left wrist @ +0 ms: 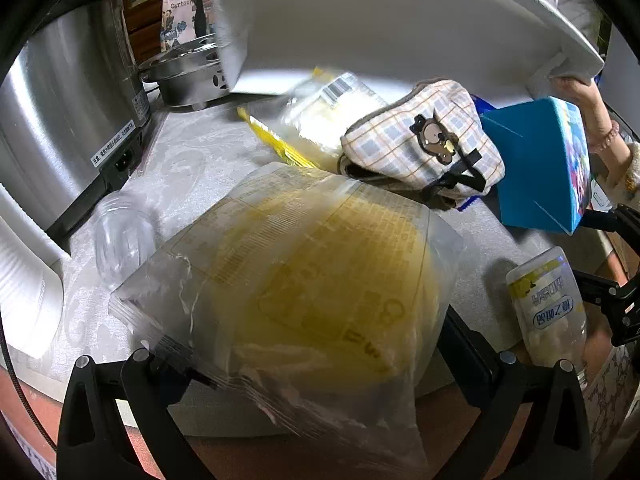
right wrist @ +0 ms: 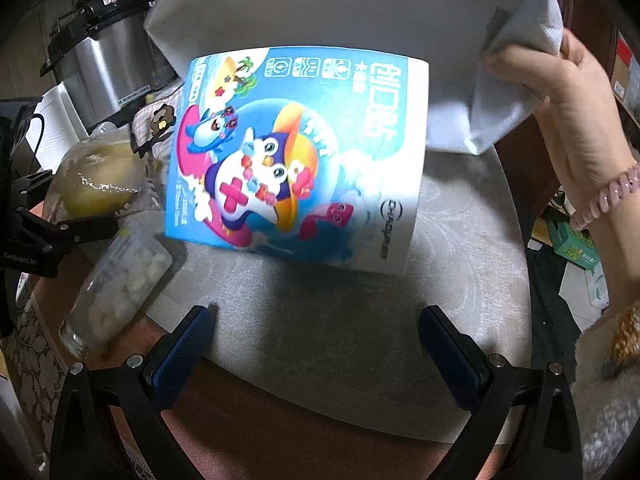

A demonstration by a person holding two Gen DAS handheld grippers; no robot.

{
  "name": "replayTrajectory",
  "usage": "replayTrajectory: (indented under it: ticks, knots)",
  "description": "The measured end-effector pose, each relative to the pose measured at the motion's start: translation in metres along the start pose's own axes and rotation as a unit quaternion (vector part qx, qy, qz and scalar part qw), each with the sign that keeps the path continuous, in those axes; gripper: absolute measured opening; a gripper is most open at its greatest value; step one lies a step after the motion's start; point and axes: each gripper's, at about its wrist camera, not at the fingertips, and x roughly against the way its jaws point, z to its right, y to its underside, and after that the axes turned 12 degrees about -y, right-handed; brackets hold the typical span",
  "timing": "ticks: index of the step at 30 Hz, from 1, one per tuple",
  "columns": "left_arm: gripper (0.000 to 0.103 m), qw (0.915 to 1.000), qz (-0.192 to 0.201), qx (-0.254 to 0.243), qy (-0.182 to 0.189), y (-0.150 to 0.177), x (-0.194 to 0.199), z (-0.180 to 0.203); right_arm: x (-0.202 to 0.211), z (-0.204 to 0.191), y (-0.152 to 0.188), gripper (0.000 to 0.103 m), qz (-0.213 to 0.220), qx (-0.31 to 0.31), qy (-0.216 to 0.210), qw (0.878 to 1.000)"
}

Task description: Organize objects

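Observation:
A person's hand (right wrist: pixel 560 92) tips a white bin (right wrist: pixel 320 4) over the table. A blue cartoon penguin box (right wrist: pixel 296 160) hangs tilted below the bin's mouth, above my right gripper (right wrist: pixel 316 316), which is open with nothing between its blue pads. In the left wrist view a clear bag of yellow food (left wrist: pixel 320 280), blurred, lies across my open left gripper (left wrist: pixel 312 352) and covers its left fingertip. Behind the bag sit a plaid bear pouch (left wrist: pixel 424 140), a yellow barcoded pack (left wrist: pixel 320 120) and the blue box (left wrist: pixel 536 168). A plastic bottle of white pieces (left wrist: pixel 548 308) lies at the right.
A steel cooker (left wrist: pixel 60 112) and a steel steamer pan (left wrist: pixel 188 72) stand at the back left. A clear plastic cup (left wrist: pixel 124 240) lies beside the cooker, and a white roll (left wrist: pixel 24 280) is at the left edge. The grey tablecloth (right wrist: pixel 460 240) ends just before my right gripper.

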Motion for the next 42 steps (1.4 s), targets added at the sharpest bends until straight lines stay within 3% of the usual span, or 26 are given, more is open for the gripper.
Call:
replayTrajectory:
  ticks: [42]
  knots:
    - [0.102, 1.0000, 0.000, 0.000, 0.000, -0.0065, -0.0037, 0.0079, 0.0029, -0.0047, -0.0006, 0.103, 0.000, 0.000, 0.000, 1.000]
